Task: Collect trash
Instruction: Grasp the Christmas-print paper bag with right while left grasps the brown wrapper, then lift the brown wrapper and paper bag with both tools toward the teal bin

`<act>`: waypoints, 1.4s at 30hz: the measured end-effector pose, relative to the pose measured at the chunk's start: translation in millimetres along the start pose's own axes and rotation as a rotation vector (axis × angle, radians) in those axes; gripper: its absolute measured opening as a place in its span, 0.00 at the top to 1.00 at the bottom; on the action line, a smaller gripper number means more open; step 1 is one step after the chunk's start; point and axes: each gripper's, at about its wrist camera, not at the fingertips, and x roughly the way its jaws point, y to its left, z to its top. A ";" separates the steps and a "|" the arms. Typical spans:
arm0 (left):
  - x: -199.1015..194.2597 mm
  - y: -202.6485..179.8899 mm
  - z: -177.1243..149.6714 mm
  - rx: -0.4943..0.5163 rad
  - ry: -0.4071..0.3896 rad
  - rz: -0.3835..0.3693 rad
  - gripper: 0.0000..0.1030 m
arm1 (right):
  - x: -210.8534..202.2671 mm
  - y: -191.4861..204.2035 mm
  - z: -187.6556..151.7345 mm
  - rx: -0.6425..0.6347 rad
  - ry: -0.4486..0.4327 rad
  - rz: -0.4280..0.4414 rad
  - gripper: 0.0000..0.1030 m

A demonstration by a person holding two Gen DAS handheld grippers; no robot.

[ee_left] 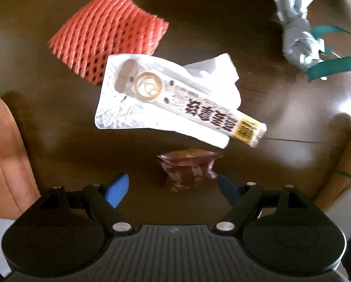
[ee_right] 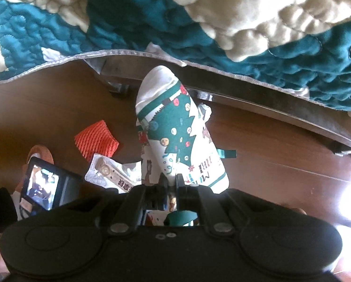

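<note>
Trash pickup under way — left gripper [ee_left: 173,189], jaws spread, straddles a crumpled brown wrapper [ee_left: 188,170] at lower centre; right gripper [ee_right: 172,183] pinches the printed bag [ee_right: 175,136] — closing comes next.

bare floor [ee_left: 257,23] beyond white wrapper [ee_left: 170,98], foam net [ee_left: 109,33] crowding left
</note>
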 end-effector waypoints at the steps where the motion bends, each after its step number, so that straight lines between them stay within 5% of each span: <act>1: 2.9 0.8 -0.2 -0.005 0.005 -0.001 0.20 | 1.0 -0.6 0.0 0.002 0.002 0.000 0.95; 6: 13.3 0.3 1.6 -0.002 0.036 -0.028 0.48 | 8.7 -3.5 -2.5 0.009 0.030 -0.003 0.95; 17: 2.3 9.7 -2.0 0.013 0.016 -0.037 0.54 | 11.2 3.4 -2.1 -0.010 0.035 -0.036 0.95; 27: -63.1 3.4 -23.8 0.056 -0.058 -0.034 0.54 | -7.9 18.7 -0.8 -0.064 -0.019 -0.065 0.95; 33: -147.3 -8.5 -31.5 0.114 -0.199 -0.069 0.54 | -55.6 34.1 -8.1 -0.036 -0.082 -0.060 0.95; 42: -284.5 -7.1 -82.8 0.211 -0.497 -0.032 0.54 | -169.0 58.8 -57.8 0.037 -0.305 -0.026 0.95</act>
